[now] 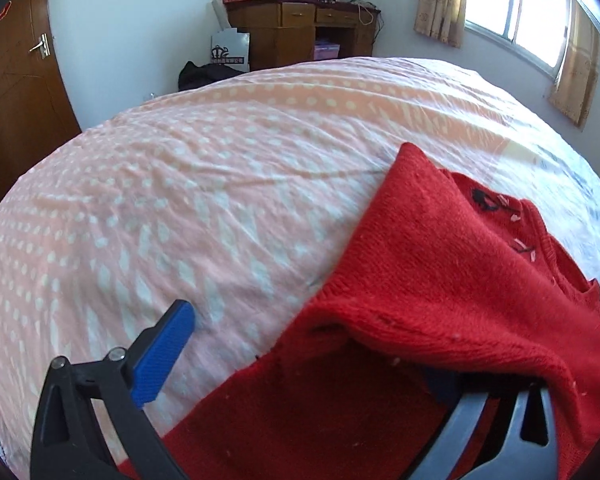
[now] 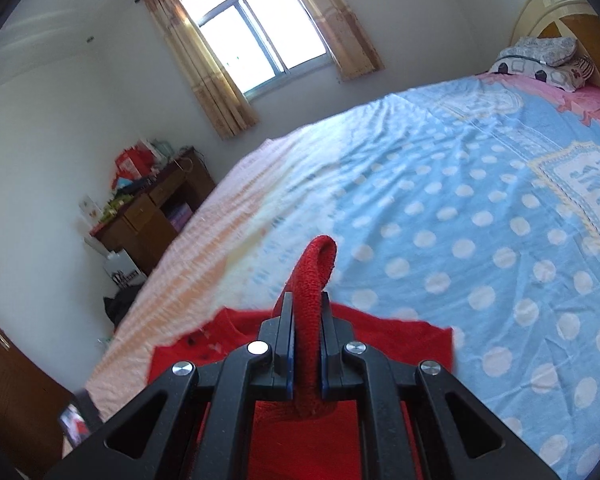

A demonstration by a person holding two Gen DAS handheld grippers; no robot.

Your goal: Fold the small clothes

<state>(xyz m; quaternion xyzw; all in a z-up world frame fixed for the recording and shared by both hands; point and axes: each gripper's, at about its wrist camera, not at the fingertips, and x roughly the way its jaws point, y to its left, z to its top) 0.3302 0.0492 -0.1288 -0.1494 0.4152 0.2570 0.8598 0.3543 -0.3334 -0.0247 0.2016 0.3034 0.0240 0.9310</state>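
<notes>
Red knit sweater point(image 1: 440, 280) lies partly folded, right gripper point(image 2: 306, 344) clenching its edge, left gripper point(image 1: 300, 356) spread.

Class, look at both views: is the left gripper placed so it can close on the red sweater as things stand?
Probably yes. The left gripper is open, and the red sweater drapes over its right finger, so cloth already lies between the fingers. The right gripper pinches another fold, clear of the left.
</notes>
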